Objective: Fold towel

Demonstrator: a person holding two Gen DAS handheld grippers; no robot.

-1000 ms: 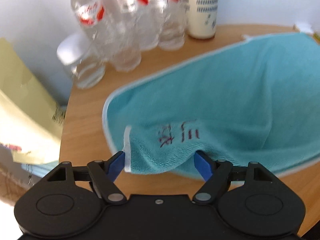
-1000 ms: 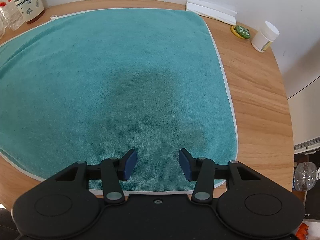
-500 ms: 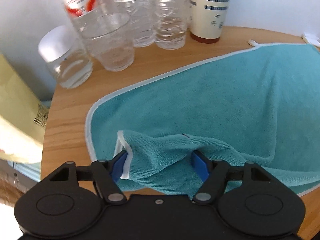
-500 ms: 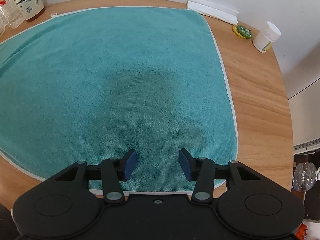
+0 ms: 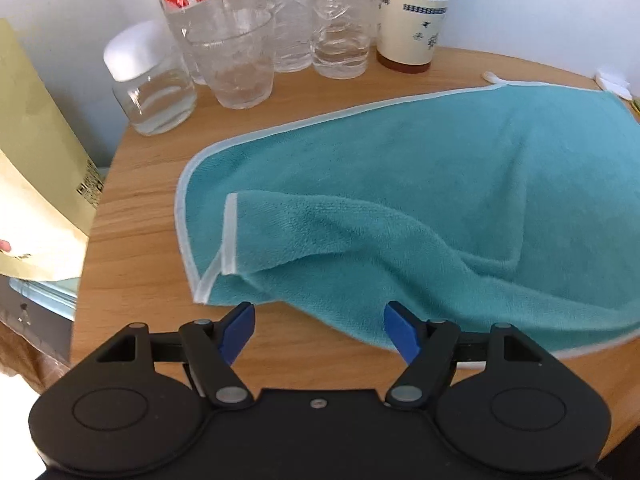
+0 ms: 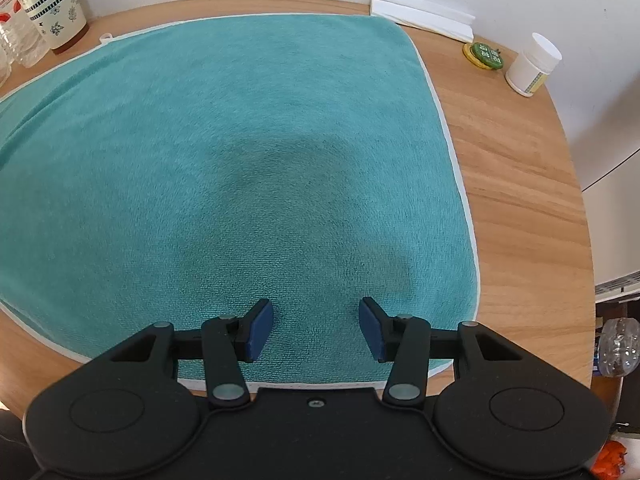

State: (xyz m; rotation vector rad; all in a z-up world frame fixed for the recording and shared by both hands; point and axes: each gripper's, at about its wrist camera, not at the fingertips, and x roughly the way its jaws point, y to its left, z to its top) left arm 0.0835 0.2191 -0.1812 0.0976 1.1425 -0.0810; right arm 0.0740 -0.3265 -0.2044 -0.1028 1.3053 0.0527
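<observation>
We see the tabletop point(image 5: 132, 240) with the towel point(image 6: 240, 152) spread over most of it, teal with a pale hem, flat across the right-wrist view. Fold is barely begun by our read: only the near-left corner point(image 5: 304, 236) is flipped over onto the towel, lying loose and rumpled, hem showing along its edge. The main half fold is not done, and the right side is not lifted at all.

Left gripper point(image 5: 320, 330) sits just short of the flipped corner, jaws wide apart, nothing between them. Right gripper point(image 6: 316, 326) hangs over the near edge of the towel, jaws apart too, holding nothing; we cannot tell if it touches the cloth.

Against the earlier frames: the corner was between the left jaws, now it lies dropped on the towel and the left gripper has backed off toward the tabletop edge. Right-wrist view is almost unchanged.

Behind the towel on the left: water bottles point(image 5: 336, 20), a paper cup point(image 5: 412, 12), a glass point(image 5: 236, 64), a small jar point(image 5: 148, 84). On the right: a white pot point(image 6: 532, 64).
</observation>
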